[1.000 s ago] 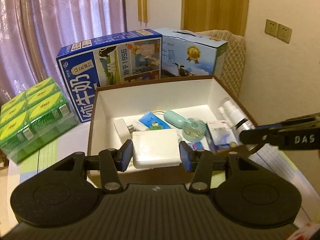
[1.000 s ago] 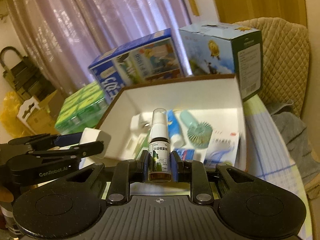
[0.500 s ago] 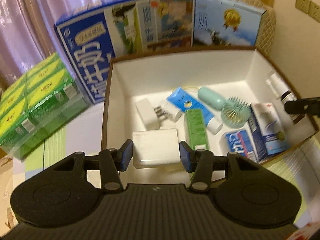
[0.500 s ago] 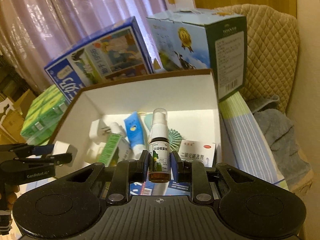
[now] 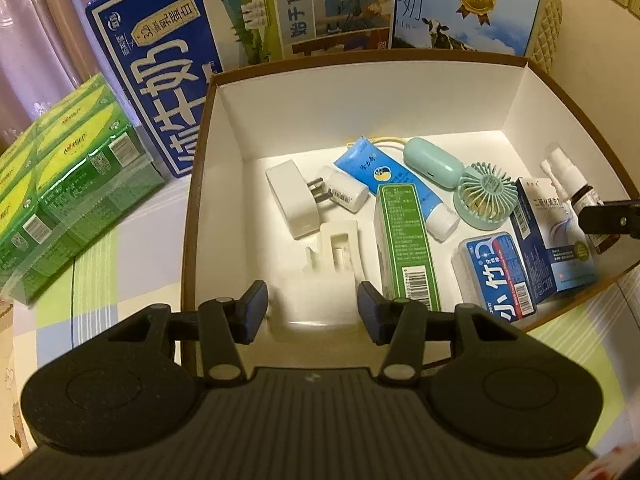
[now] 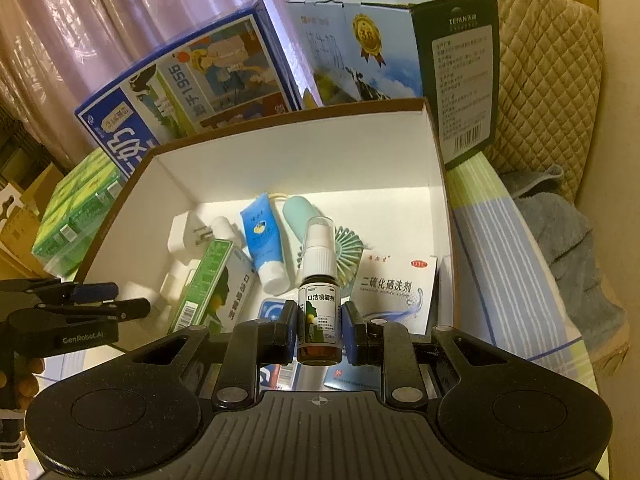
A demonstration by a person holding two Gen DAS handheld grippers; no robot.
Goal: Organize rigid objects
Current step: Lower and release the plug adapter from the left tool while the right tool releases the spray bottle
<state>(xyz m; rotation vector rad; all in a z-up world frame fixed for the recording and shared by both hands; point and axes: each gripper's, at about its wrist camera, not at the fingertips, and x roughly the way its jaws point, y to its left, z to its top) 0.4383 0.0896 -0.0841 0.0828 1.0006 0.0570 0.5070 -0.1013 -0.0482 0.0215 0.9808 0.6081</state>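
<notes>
An open brown box with white inner walls (image 5: pixel 199 184) holds a white plug adapter (image 5: pixel 292 200), a blue tube (image 5: pixel 390 172), a green carton (image 5: pixel 404 248), a mint hand fan (image 5: pixel 484 196) and some medicine packs. My left gripper (image 5: pixel 312 308) hangs over the box's near left corner. A white block (image 5: pixel 314 304), blurred, sits between its jaws with a thin gap at the left pad. My right gripper (image 6: pixel 320 328) is shut on a brown spray bottle (image 6: pixel 319 312), upright over the near right part of the box (image 6: pixel 280 130).
Behind the box stand a dark blue milk carton (image 5: pixel 180 60) and a light blue one (image 5: pixel 460 8). Green packs (image 5: pixel 60 184) lie to the left. A quilted chair back (image 6: pixel 552 80) and a grey cloth (image 6: pixel 572 248) are on the right.
Both grippers have come forward and down over the box. The white block, sharp and firmly gripped before, is now blurred and slightly lower between the left pads. The bottle stays gripped.
</notes>
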